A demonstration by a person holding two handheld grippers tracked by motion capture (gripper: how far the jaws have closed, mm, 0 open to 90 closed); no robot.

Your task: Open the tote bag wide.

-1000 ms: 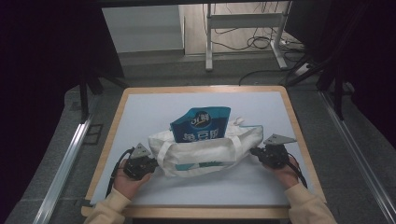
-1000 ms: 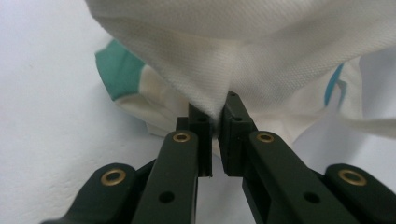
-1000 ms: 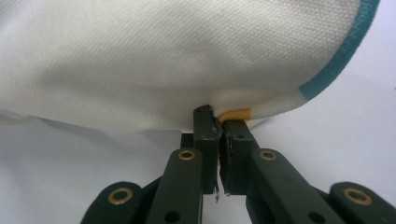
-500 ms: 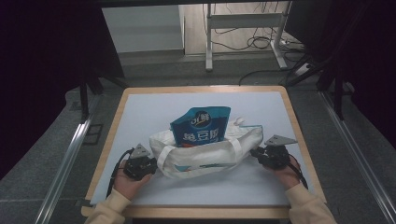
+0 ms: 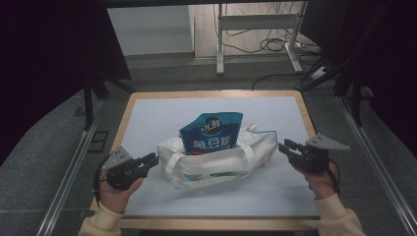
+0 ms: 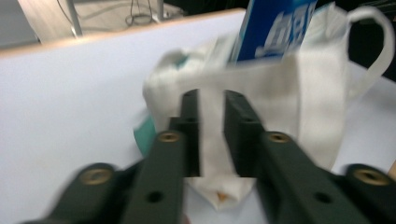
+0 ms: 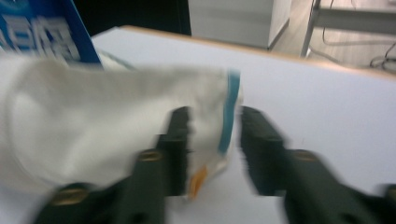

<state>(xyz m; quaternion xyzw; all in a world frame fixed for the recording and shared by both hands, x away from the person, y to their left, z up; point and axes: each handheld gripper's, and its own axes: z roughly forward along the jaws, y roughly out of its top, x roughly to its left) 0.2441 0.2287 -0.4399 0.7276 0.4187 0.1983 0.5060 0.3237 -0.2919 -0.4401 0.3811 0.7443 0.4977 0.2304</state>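
Observation:
A white cloth tote bag [image 5: 216, 162] with looped handles lies on the white table top [image 5: 147, 123]. A blue snack pouch [image 5: 212, 132] stands up out of its mouth. My left gripper [image 5: 152, 159] is open at the bag's left end, and in the left gripper view the bag's [image 6: 289, 88] cloth shows in the gap of the left gripper [image 6: 211, 95], below the pouch [image 6: 275, 28]. My right gripper [image 5: 283, 146] is open just off the bag's right end. The right gripper [image 7: 212, 114] frames the bag's [image 7: 93, 121] teal-edged corner, the pouch [image 7: 37, 32] behind it.
A wooden rim [image 5: 211, 93] borders the table. Metal rails [image 5: 74, 172] run along both sides on the grey floor. Behind the table stand a white metal frame [image 5: 255, 29] and loose cables [image 5: 275, 46]. Dark curtains hang left and right.
Both grippers have opened and drawn back a little from the bag's ends. The bag has settled on the table with the pouch still standing in it.

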